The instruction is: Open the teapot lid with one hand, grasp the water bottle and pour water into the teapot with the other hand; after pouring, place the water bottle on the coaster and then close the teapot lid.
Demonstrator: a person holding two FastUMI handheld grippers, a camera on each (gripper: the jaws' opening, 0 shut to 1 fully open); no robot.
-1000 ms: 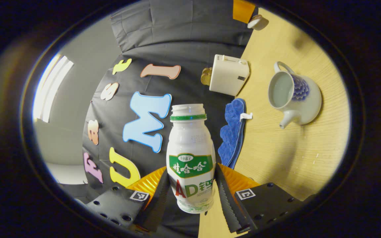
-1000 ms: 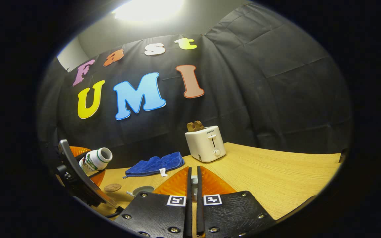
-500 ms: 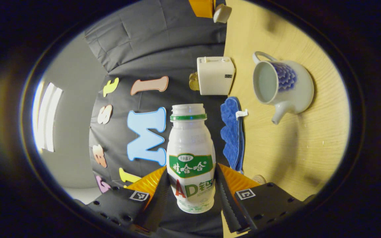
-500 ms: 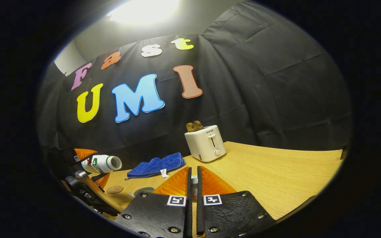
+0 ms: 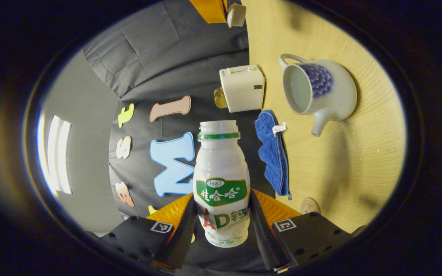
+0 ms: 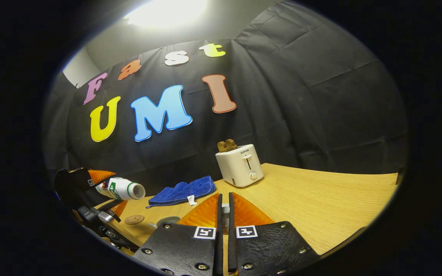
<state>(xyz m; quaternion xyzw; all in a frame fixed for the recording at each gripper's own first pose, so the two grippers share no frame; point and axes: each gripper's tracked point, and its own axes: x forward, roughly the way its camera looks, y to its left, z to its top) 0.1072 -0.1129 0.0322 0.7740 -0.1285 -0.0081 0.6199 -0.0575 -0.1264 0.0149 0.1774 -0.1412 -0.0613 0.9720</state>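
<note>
My left gripper [image 5: 221,201] is shut on the white water bottle [image 5: 221,180] with the green label, its mouth uncapped. In the right gripper view that bottle [image 6: 122,189] lies tipped on its side in the left gripper [image 6: 108,191], mouth pointing right and slightly down, over the table's left part. The white teapot [image 5: 319,92] with blue pattern stands open on the table; its rim [image 6: 167,220] peeks out low in the right gripper view. My right gripper [image 6: 224,199] is shut on the small white teapot lid [image 6: 225,210], held up off the pot. The round coaster [image 6: 134,219] lies near the teapot.
A white toaster [image 6: 240,165] with toast stands at the back of the wooden table [image 6: 320,203]. A blue cloth [image 6: 182,191] lies between the toaster and the coaster [image 5: 310,205]. The black cloth wall closes the back.
The left gripper has rolled the bottle further over, from mouth tilted up to lying level or slightly down. The right gripper with the lid has stayed put.
</note>
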